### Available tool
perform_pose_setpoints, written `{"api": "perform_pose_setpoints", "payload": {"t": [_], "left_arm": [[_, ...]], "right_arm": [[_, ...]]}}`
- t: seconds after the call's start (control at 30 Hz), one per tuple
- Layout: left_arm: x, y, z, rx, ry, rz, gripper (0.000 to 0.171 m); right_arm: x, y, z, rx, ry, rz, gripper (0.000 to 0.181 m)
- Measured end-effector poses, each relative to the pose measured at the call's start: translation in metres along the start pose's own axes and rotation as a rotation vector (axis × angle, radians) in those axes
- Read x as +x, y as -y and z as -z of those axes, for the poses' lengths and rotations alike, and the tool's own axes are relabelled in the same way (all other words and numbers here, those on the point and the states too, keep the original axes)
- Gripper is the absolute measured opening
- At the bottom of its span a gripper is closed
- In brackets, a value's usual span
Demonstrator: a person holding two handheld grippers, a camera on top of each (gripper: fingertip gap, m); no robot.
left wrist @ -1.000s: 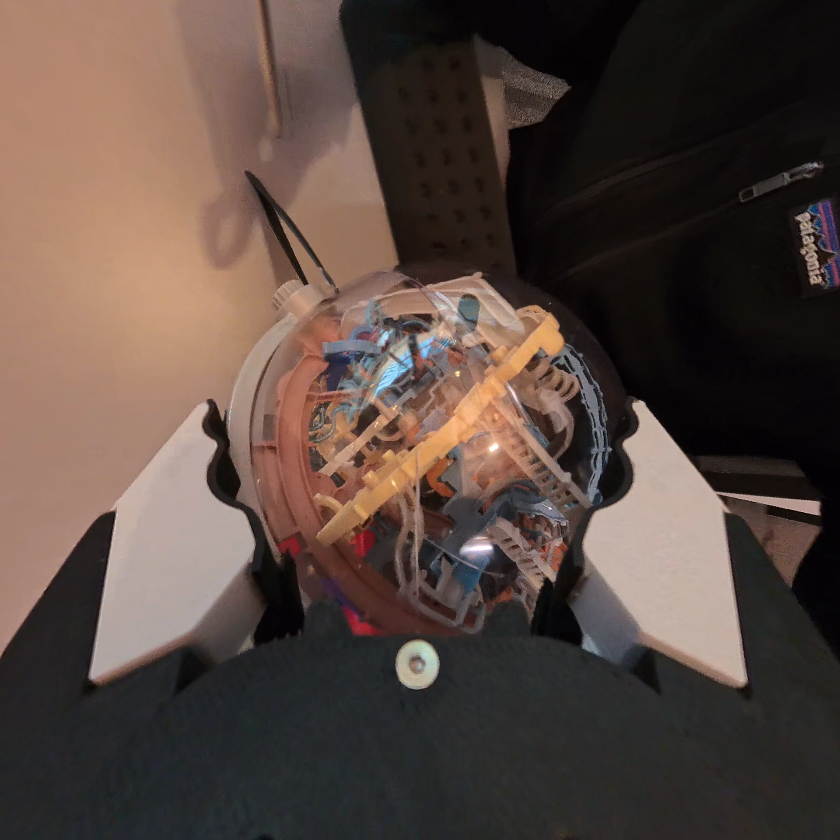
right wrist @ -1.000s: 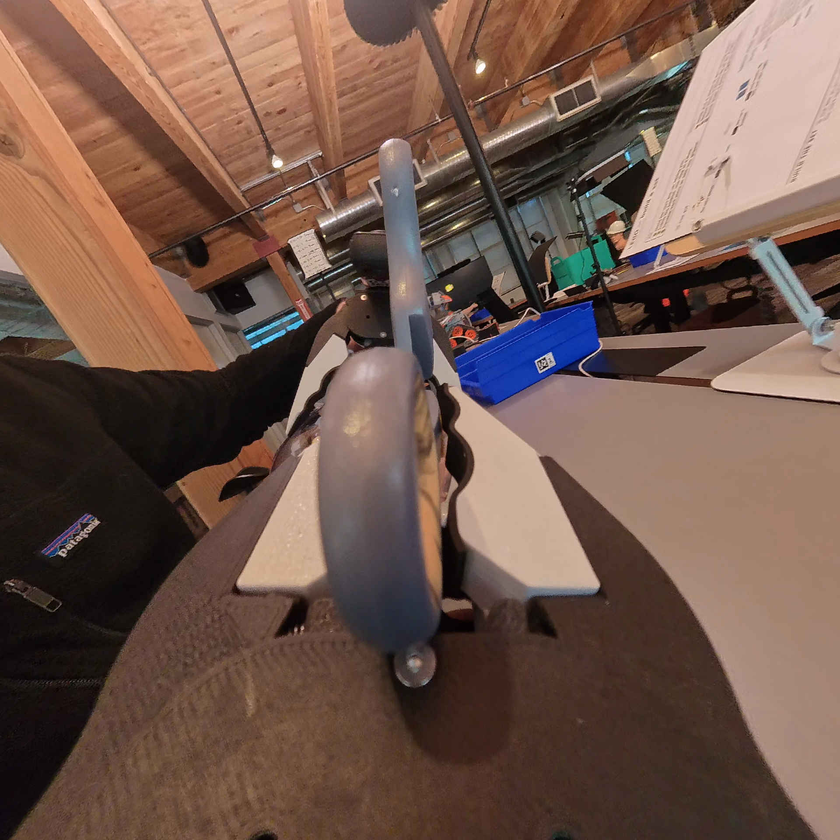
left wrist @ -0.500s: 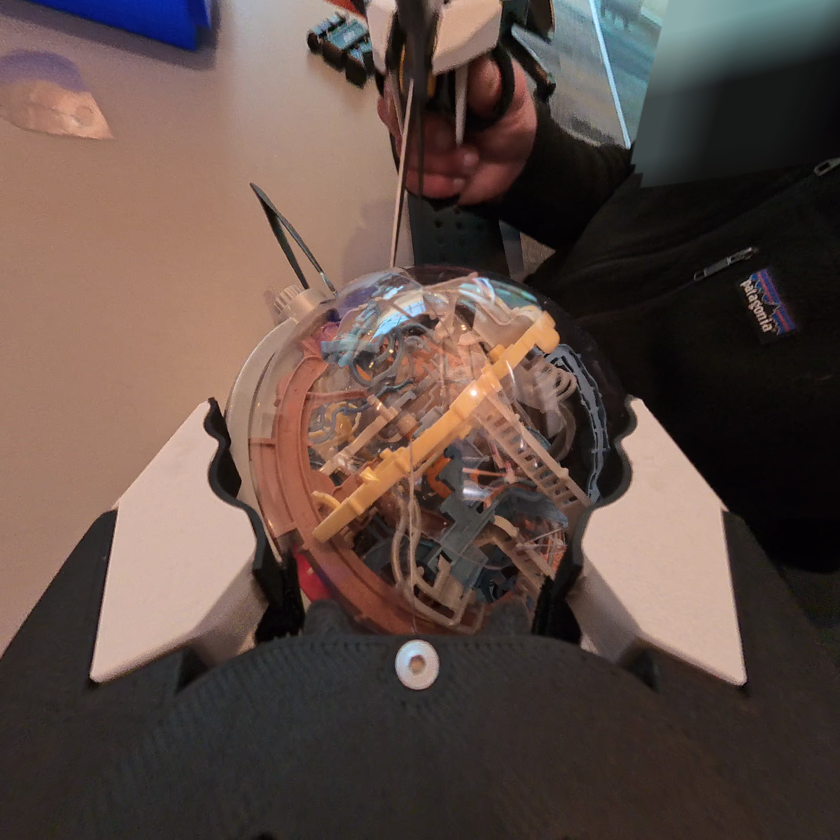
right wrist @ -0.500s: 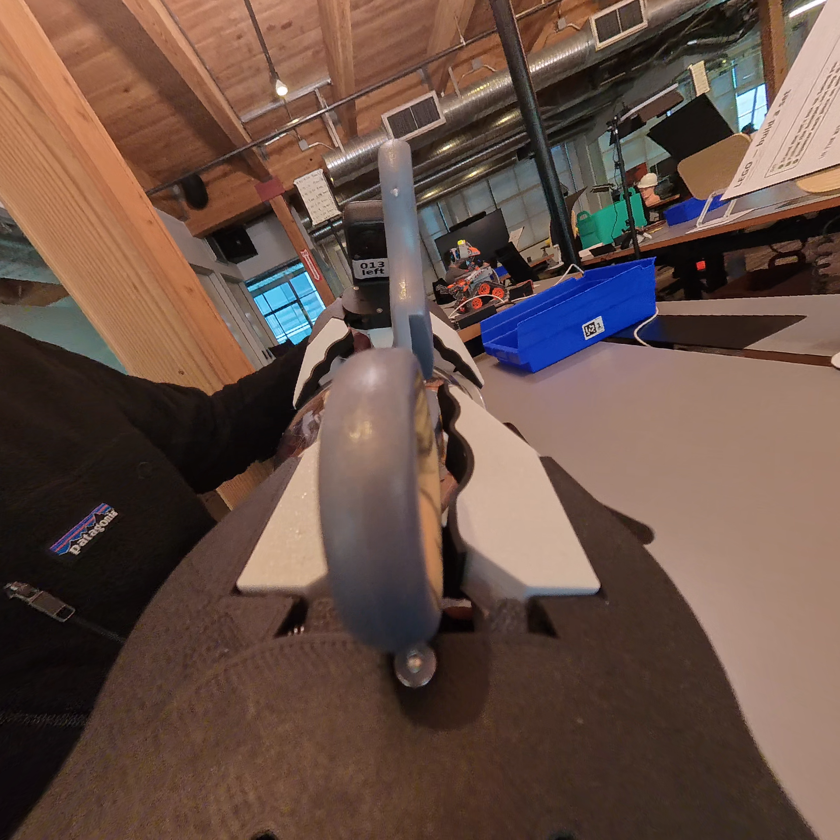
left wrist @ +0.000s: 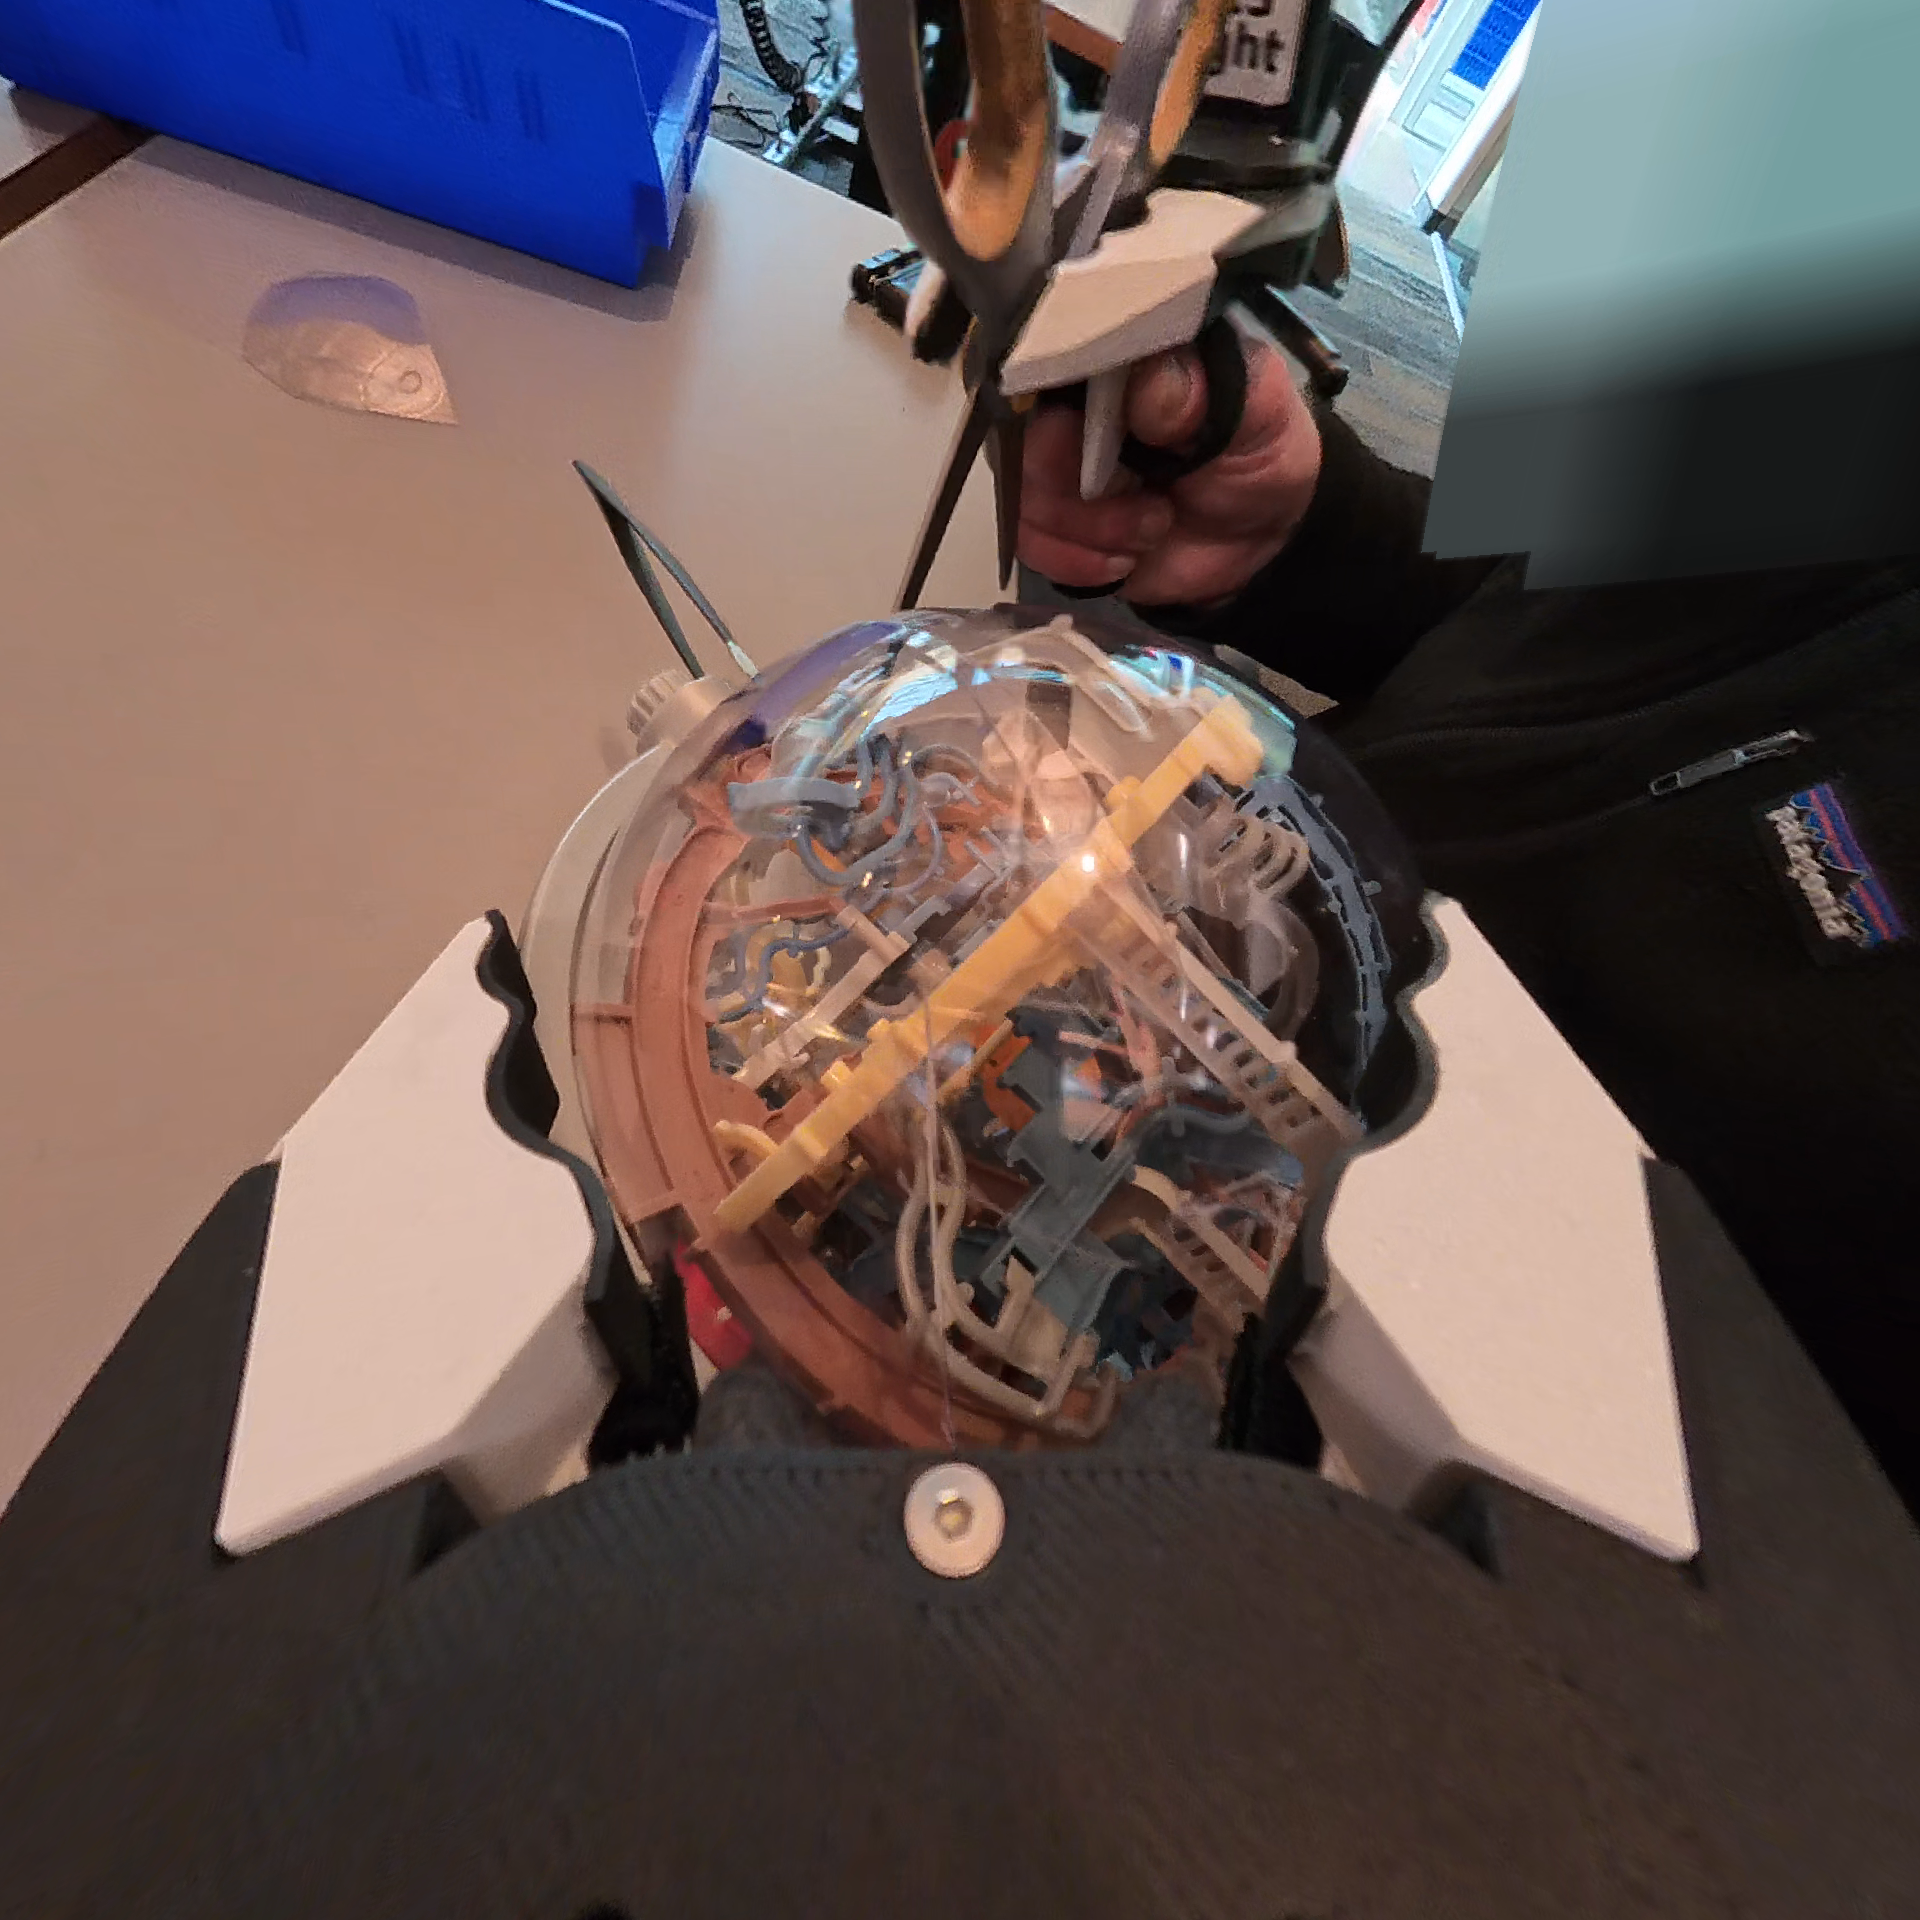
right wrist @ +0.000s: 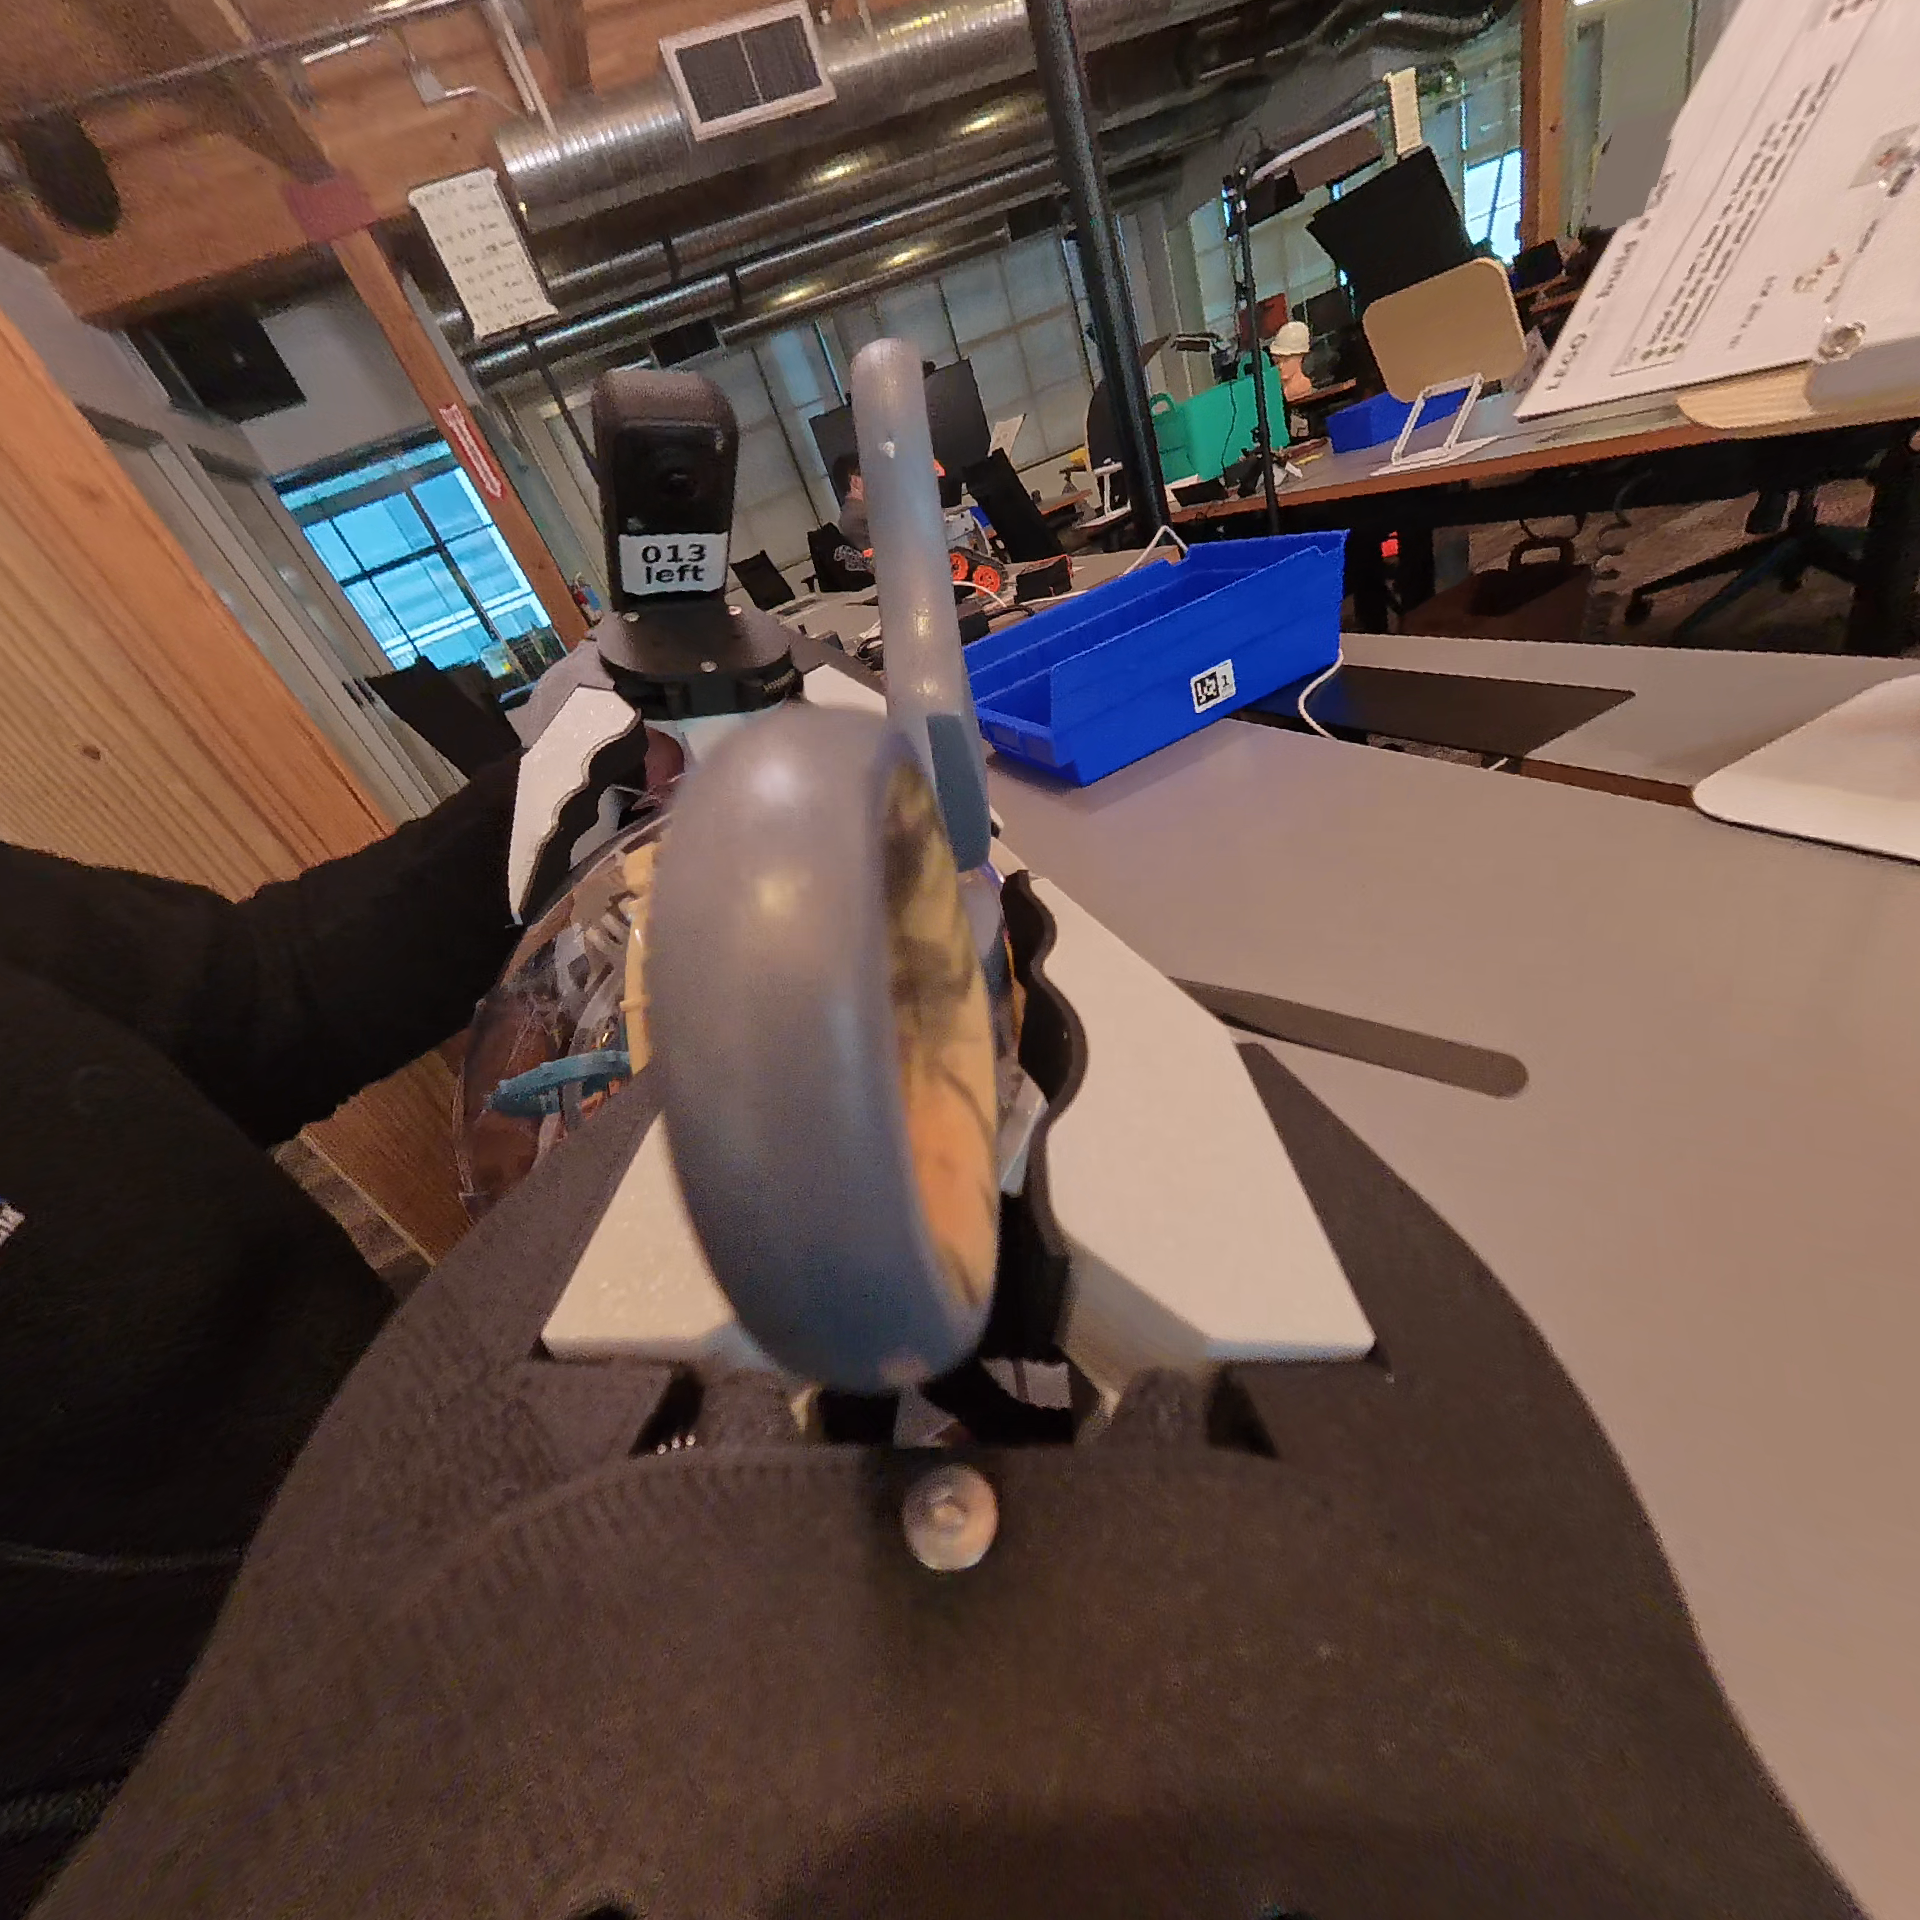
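1. Maze ball, clear, clamped between left gripper fingers, above table near its edge.
2. Black zip tie jutting from ball's far-left knob.
3. Scissors, clamped by right gripper, blades parted, tips just beyond ball, right of tie.
4. Blue bin at far edge.

A white printed label is borne by the black camera left of the blue bin; a white coded tag is fixed on the bin's front; a printed sheet is propped to its upper right; a woven brand patch is sewn on a black jacket; wording is not reproduced
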State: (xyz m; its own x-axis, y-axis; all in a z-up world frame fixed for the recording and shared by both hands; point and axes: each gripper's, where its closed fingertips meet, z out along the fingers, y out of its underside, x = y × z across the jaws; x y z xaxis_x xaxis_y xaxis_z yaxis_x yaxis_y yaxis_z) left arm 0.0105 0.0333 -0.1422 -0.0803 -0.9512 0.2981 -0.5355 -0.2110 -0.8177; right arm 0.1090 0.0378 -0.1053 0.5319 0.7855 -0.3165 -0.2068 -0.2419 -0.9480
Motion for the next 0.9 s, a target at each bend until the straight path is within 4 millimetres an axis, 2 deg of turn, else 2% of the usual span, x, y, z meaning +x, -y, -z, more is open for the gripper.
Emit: {"api": "perform_pose_setpoints", "payload": {"t": [0.07, 0.33, 0.4, 0.5, 0.53, 0.63, 0.9], "left_arm": [[-0.003, 0.005, -0.003, 0.007, 0.021, -0.016, 0.15], [-0.005, 0.002, -0.011, -0.059, 0.064, 0.012, 0.15], [-0.006, 0.002, -0.012, -0.068, 0.075, 0.017, 0.152], [-0.004, 0.006, -0.017, -0.068, 0.08, -0.008, 0.147], [-0.001, 0.01, -0.018, -0.045, 0.07, 0.005, 0.136], [-0.005, 0.01, -0.018, -0.04, 0.08, 0.035, 0.136], [0.0, 0.01, -0.022, -0.06, 0.11, 0.003, 0.136]], "right_arm": [[0.006, -0.005, -0.003, -0.002, -0.019, -0.004, 0.016], [0.032, -0.015, 0.004, 0.063, -0.057, -0.133, 0.016], [0.028, -0.016, -0.001, 0.047, -0.065, -0.092, 0.015], [0.02, -0.018, -0.014, 0.0, -0.078, -0.02, 0.016], [0.022, -0.022, -0.019, -0.014, -0.086, -0.021, 0.017], [0.035, -0.024, -0.017, 0.001, -0.085, -0.104, 0.016], [0.048, -0.024, -0.021, -0.035, -0.032, -0.215, 0.016]]}}
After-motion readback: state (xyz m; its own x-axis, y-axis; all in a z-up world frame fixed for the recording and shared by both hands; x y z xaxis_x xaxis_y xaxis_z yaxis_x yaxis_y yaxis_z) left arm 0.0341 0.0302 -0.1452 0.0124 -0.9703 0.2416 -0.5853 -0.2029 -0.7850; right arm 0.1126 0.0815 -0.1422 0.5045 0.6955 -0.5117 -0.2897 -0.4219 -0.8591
